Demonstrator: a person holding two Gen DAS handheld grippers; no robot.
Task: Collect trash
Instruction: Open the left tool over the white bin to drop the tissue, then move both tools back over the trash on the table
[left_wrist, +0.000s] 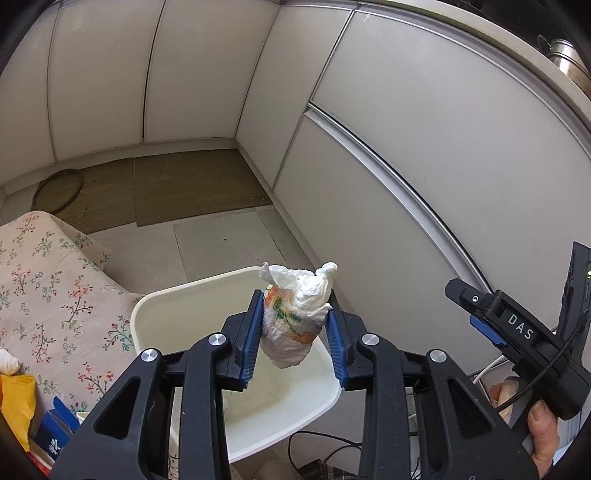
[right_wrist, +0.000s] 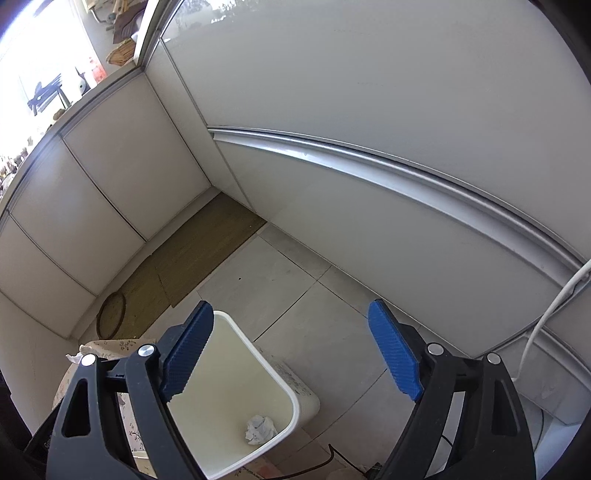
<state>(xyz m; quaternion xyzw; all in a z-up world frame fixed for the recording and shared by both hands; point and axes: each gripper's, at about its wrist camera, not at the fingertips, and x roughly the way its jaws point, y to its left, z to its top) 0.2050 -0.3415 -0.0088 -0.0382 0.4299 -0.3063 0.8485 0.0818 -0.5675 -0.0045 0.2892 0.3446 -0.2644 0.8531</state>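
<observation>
The left gripper (left_wrist: 293, 334) pinches a crumpled paper wad (left_wrist: 295, 314) over the white bin (left_wrist: 147, 314), where 1 wad (right_wrist: 260, 430) already lies. It looks light, soft and crushable; mid-body holds best. The right gripper (right_wrist: 291, 354) is open, empty.

We note crumpled paper tissue (left_wrist: 295, 314), ribbed blue pads on matt black plastic fingers (left_wrist: 251, 332), a smooth cream plastic bin (right_wrist: 258, 369), glossy cabinet panels (right_wrist: 369, 92), floral cloth (left_wrist: 55, 295).
</observation>
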